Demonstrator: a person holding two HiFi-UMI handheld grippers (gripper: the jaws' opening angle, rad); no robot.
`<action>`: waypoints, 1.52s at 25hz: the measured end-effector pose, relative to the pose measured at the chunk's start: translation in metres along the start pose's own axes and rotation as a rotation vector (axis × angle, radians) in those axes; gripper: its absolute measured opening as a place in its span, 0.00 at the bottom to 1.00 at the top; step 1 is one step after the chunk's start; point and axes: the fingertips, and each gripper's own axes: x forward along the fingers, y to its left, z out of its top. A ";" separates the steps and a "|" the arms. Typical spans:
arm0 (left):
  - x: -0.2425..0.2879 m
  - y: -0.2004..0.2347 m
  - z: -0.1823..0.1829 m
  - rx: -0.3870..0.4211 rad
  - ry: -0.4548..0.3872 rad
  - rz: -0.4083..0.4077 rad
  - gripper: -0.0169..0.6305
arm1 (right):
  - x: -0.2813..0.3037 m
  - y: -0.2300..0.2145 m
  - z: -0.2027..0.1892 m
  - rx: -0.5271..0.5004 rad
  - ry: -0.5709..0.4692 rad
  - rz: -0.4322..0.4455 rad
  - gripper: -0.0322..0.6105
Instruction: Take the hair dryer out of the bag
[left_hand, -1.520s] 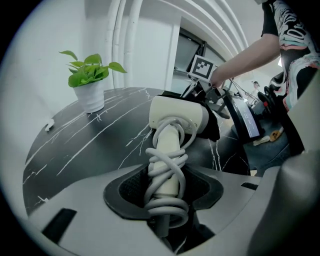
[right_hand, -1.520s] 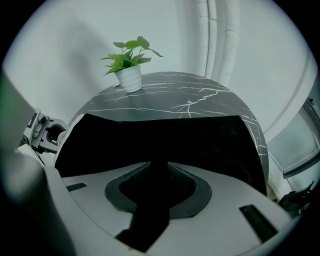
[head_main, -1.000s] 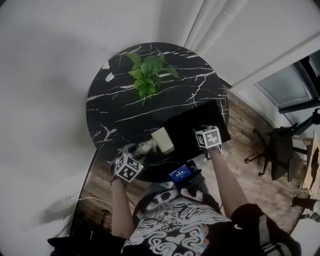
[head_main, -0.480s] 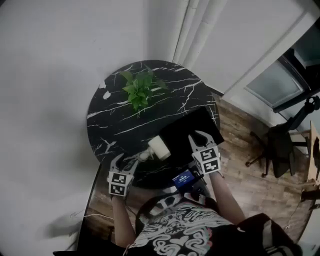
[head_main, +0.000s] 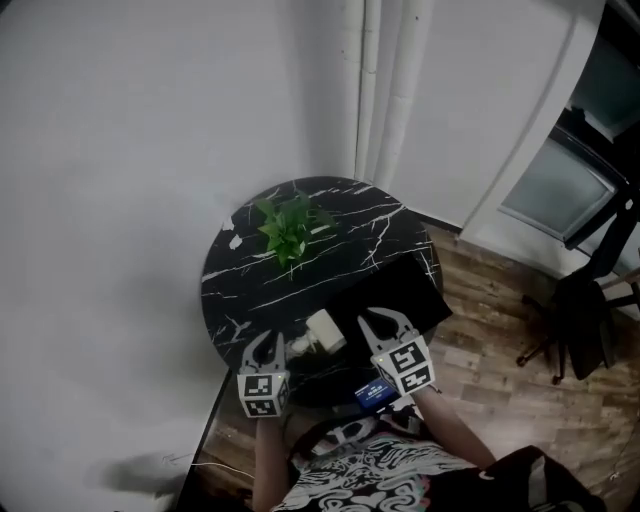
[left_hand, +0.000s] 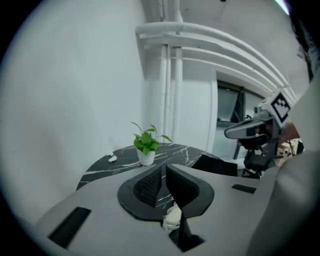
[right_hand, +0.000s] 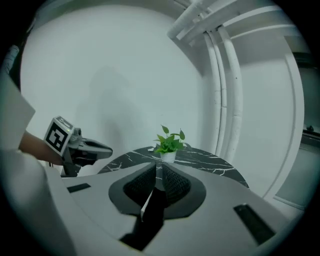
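cream hair dryer (head_main: 322, 335) lies on the marble bench (head_main: 330, 215) just beside the black bag (head_main: 400, 295), outside it: removal judged complete. left hand-held gripper (head_main: 265, 342) and right hand-held gripper (head_main: 380, 320) have just been closing, now nearly pressed together, pinching nothing.

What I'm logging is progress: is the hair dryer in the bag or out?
Out. The head view shows the pale hair dryer lying on the table beside the flat black bag.
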 end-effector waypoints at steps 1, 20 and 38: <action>-0.001 -0.004 0.004 -0.019 0.009 0.026 0.08 | -0.008 0.003 0.008 0.011 -0.028 0.013 0.12; -0.060 -0.097 0.040 -0.005 -0.094 0.119 0.05 | -0.087 0.008 0.015 0.002 -0.118 0.021 0.08; -0.051 -0.116 0.055 0.069 -0.110 0.101 0.05 | -0.098 -0.008 0.022 -0.009 -0.148 -0.014 0.08</action>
